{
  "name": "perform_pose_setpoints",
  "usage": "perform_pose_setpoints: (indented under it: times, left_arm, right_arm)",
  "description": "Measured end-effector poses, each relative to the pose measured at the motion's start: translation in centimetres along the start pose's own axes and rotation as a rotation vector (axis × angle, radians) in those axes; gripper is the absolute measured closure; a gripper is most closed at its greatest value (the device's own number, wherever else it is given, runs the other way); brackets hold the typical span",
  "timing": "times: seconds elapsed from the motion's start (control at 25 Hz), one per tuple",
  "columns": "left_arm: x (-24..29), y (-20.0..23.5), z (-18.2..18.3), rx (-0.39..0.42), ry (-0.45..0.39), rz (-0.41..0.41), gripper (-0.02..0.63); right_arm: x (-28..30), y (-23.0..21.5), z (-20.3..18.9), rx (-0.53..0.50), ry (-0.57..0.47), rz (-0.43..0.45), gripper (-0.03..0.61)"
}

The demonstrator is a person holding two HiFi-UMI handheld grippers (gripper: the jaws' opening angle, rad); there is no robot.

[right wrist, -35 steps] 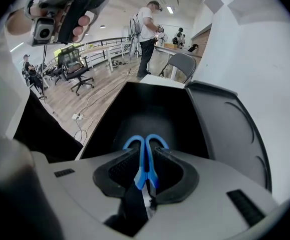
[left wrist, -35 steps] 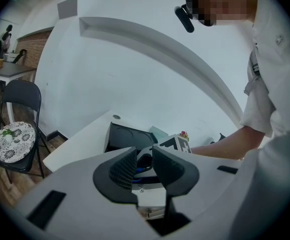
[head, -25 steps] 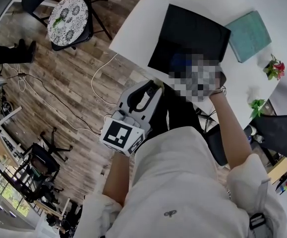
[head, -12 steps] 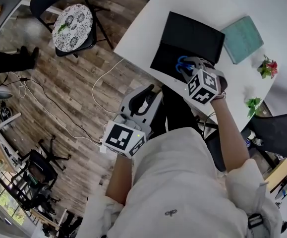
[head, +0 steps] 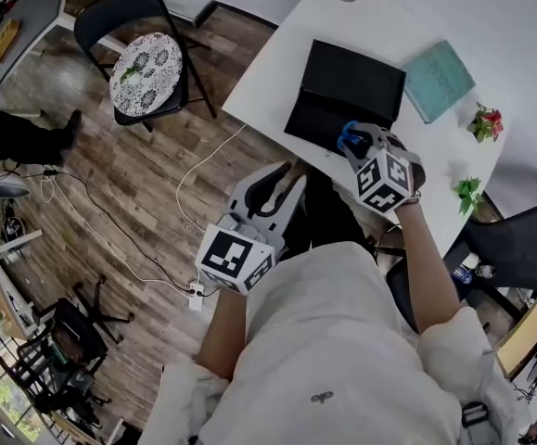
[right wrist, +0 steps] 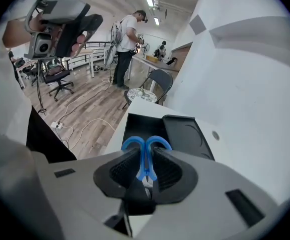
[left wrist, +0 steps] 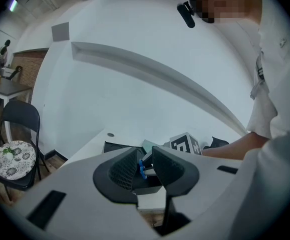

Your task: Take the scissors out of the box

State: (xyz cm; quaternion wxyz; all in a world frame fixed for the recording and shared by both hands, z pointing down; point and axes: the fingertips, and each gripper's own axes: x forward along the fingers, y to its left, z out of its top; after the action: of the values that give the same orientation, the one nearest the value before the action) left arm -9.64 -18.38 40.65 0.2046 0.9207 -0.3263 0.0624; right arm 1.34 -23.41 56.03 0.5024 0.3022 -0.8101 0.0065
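Scissors (right wrist: 146, 156) sit pinched between the jaws of your right gripper (right wrist: 145, 171), with the open black box (right wrist: 134, 126) below and just ahead of the jaw tips. Starting at your left: the left gripper (left wrist: 143, 166) hangs off the near edge of the counter (head: 379, 7), its jaws a little apart with nothing between them. The blue you see through its gap is only the scissors farther off, ahead and slightly to its right. It has no part in this step. On your right, the jaws have just closed a touch further and grip the scissors at the blue handles. The two loops stick out beyond the jaw tips and the rest runs back between the pads toward the gripper body. The long axis therefore lies along the gripper's own pointing line, slanted down at the counter, handles leading and blades trailing toward you. I judge this to be the lift-out step, nearly finished: the scissors look free of the box floor, though the loops hover above its opening. Your next move calls for a steady grip while you draw the scissors up and away from the box walls and lid. Then find a bare patch of counter beside the box for setting them down.
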Motion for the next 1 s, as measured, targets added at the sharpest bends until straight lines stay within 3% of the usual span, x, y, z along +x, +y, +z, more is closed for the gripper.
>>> perform_pose_setpoints:
  times: [0.52, 0.76, 1.0]
  left_arm:
    - [-2.0, -3.0, 1.2, 0.107, -0.042, -0.029, 0.508]
    - [-2.0, -4.6, 2.0, 0.149, -0.064, -0.009, 0.508]
    - [-1.8, -6.9, 3.2, 0.19, -0.088, 0.018, 0.508]
  right_arm:
    - [-9.1, -0.3, 4.3, 0.105, -0.228, -0.172, 0.489]
    - [-13.5, -0.8, 5.6, 0.161, -0.361, -0.203, 0.489]
    - [-17.7, -0.8, 6.0, 0.214, -0.48, -0.179, 0.489]
